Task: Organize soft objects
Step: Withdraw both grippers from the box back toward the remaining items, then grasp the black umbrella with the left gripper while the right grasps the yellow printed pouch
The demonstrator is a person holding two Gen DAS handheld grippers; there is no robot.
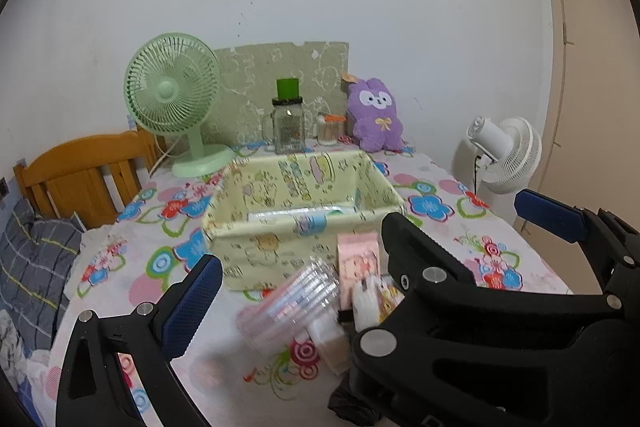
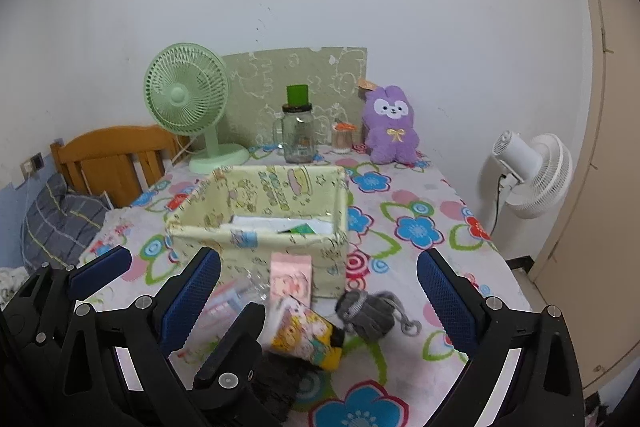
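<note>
On the flower-print surface (image 2: 416, 227), a pale yellow fabric bin (image 2: 260, 227) printed with cartoon figures stands open-topped near the middle, with flat clear-wrapped packets lying in its bottom. Just in front of the bin sits a loose cluster of small goods: a pink packet (image 2: 291, 277) leaning against the bin's front wall, a clear plastic pack (image 1: 288, 301) with pink contents to its left, a yellow cartoon-printed pouch (image 2: 304, 337) nearer the cameras, and a grey knitted item (image 2: 370, 311) with a cord loop lying to the right of the pouch. A purple plush rabbit (image 2: 392, 127) sits upright at the far edge against the wall, well apart from the bin. Beside it stand a small cup of sticks (image 2: 343, 139), a glass jar (image 2: 298, 139) with a green cap, and a green desk fan (image 2: 188, 99); a white fan (image 2: 532, 171) stands off the right side. The right tongs (image 2: 318, 299) are spread wide with nothing between them, framing the pouch and the grey knitted item from above. The left tongs (image 1: 296, 267) are likewise wide and empty, hovering over the clear pack and pink packet, with the right tongs crossing in just to their right.
</note>
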